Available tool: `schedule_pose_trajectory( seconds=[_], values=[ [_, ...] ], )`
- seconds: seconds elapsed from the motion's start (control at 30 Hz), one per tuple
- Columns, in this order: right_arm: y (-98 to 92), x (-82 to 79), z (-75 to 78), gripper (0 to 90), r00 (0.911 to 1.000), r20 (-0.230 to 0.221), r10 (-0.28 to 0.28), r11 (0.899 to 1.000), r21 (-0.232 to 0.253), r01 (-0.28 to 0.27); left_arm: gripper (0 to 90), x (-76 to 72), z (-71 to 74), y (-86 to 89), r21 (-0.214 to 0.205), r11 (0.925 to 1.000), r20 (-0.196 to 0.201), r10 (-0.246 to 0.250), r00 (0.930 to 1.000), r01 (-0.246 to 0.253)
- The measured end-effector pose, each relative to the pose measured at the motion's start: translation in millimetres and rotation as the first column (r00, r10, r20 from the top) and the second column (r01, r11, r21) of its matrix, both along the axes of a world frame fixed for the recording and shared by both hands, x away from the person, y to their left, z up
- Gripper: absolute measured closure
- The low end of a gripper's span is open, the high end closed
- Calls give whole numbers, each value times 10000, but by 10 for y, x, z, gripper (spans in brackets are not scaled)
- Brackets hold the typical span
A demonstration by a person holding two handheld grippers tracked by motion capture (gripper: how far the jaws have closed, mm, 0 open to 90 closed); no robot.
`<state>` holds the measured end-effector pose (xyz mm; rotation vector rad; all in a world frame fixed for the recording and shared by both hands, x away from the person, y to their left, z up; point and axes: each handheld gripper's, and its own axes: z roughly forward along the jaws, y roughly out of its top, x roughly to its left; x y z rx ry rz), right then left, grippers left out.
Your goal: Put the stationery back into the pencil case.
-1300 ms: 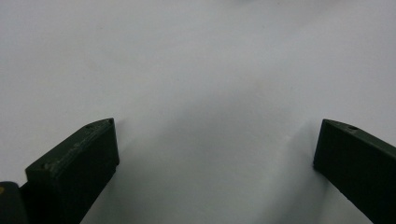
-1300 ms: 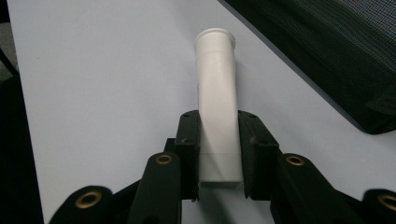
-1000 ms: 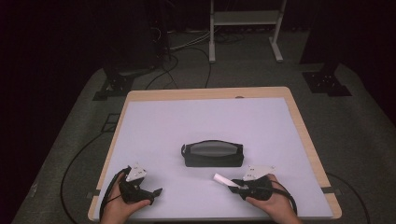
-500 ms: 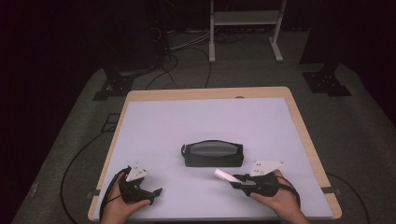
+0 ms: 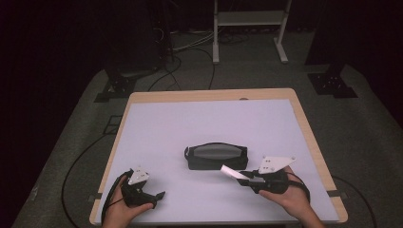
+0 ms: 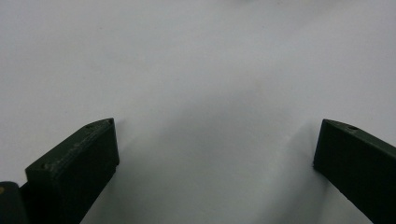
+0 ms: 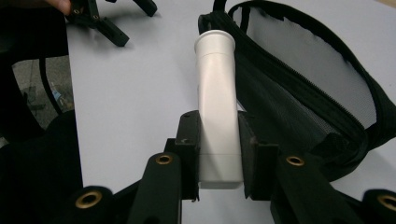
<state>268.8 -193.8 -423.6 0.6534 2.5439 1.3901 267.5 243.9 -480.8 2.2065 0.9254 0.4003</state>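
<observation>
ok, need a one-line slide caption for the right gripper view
Right claw clamped on a white plastic tube, held beside an open black mesh zip pouch on the pale table.

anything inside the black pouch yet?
Can't tell. The black pouch shows a grey mesh panel and a zipper along its rim, but its walls hide the interior. The white tube is outside, clamped in the right tool.
</observation>
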Motion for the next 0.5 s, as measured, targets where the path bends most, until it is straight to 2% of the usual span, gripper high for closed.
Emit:
schedule_pose_trajectory(
  seconds=[0.5],
  values=[
    [-17, 123, 197, 705, 9989, 388, 258, 9996, -153, -252, 0, 0, 0, 0, -6, 10000, -5, 2, 10000, -2]
  ],
)
